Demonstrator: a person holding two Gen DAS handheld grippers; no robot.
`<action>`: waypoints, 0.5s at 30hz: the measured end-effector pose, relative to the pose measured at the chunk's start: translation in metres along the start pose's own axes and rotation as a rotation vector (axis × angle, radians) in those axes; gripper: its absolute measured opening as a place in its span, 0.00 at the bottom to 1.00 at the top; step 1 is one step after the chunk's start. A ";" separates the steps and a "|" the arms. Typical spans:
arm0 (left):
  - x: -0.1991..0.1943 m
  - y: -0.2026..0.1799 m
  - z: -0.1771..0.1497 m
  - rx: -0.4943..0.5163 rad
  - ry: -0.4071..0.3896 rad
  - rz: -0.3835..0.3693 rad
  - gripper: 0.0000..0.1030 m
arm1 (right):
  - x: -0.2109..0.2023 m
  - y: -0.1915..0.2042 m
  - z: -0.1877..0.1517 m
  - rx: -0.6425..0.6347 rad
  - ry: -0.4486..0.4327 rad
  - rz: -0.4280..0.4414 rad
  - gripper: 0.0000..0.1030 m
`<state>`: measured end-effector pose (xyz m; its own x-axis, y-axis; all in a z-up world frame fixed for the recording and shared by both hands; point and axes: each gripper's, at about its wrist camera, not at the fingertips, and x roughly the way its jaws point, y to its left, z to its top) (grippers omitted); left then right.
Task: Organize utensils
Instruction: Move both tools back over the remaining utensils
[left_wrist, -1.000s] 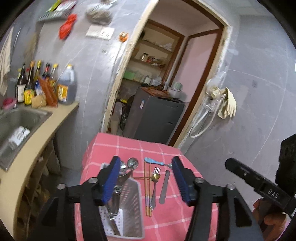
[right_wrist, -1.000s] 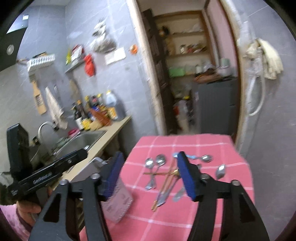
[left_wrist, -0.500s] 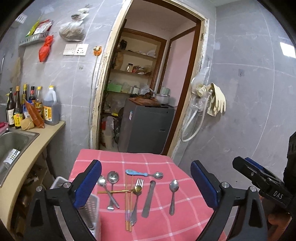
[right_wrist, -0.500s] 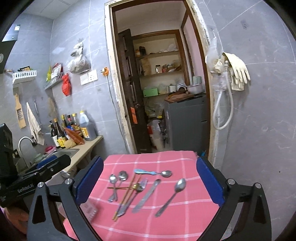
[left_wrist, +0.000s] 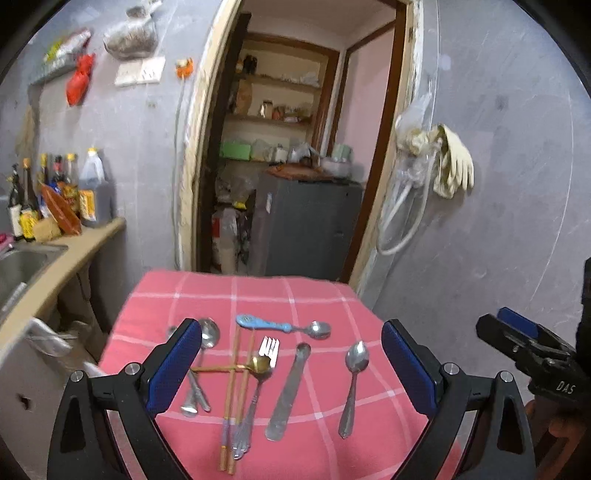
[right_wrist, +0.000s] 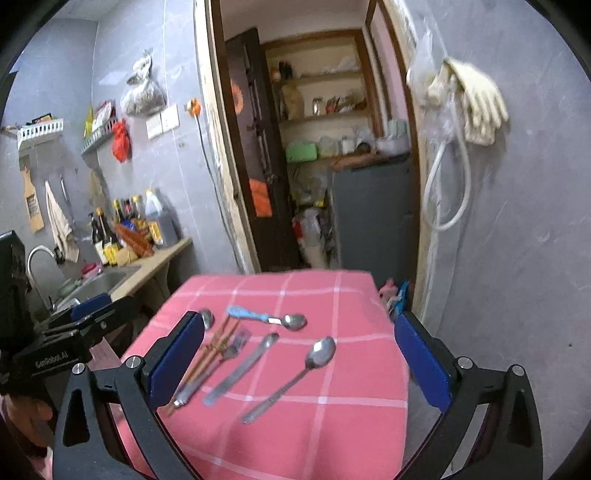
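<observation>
Several utensils lie on a pink checked tablecloth (left_wrist: 321, 295): a blue-handled spoon (left_wrist: 280, 326), a steel spoon (left_wrist: 352, 384), a butter knife (left_wrist: 290, 391), a fork (left_wrist: 258, 384), a gold spoon (left_wrist: 240, 366), chopsticks (left_wrist: 236, 387) and two spoons (left_wrist: 201, 365) at the left. My left gripper (left_wrist: 291, 373) is open and empty above them. My right gripper (right_wrist: 299, 363) is open and empty; it sees the steel spoon (right_wrist: 295, 376), the knife (right_wrist: 242, 369) and the blue-handled spoon (right_wrist: 266, 316).
A counter with a sink (right_wrist: 99, 282) and sauce bottles (left_wrist: 55, 195) runs along the left. A doorway with a grey cabinet (left_wrist: 306, 229) is behind the table. A grey wall with hanging gloves (left_wrist: 452, 166) is on the right.
Both grippers opened wide a second ago and have since drawn a little closer to the table. The white utensil basket seen earlier at the left has left both views.
</observation>
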<state>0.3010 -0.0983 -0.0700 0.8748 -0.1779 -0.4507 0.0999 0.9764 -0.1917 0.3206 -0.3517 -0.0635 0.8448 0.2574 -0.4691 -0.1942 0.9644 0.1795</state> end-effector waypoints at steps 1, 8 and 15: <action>0.008 -0.001 -0.002 0.001 0.013 -0.003 0.95 | 0.008 -0.005 -0.003 0.005 0.018 0.008 0.98; 0.066 0.001 -0.021 0.024 0.109 -0.001 0.93 | 0.071 -0.033 -0.030 0.039 0.128 0.053 0.91; 0.120 0.014 -0.041 0.037 0.227 0.070 0.73 | 0.127 -0.043 -0.052 0.073 0.239 0.092 0.61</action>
<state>0.3874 -0.1113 -0.1624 0.7514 -0.1285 -0.6472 0.0637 0.9904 -0.1228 0.4102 -0.3571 -0.1752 0.6817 0.3593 -0.6374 -0.2208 0.9315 0.2889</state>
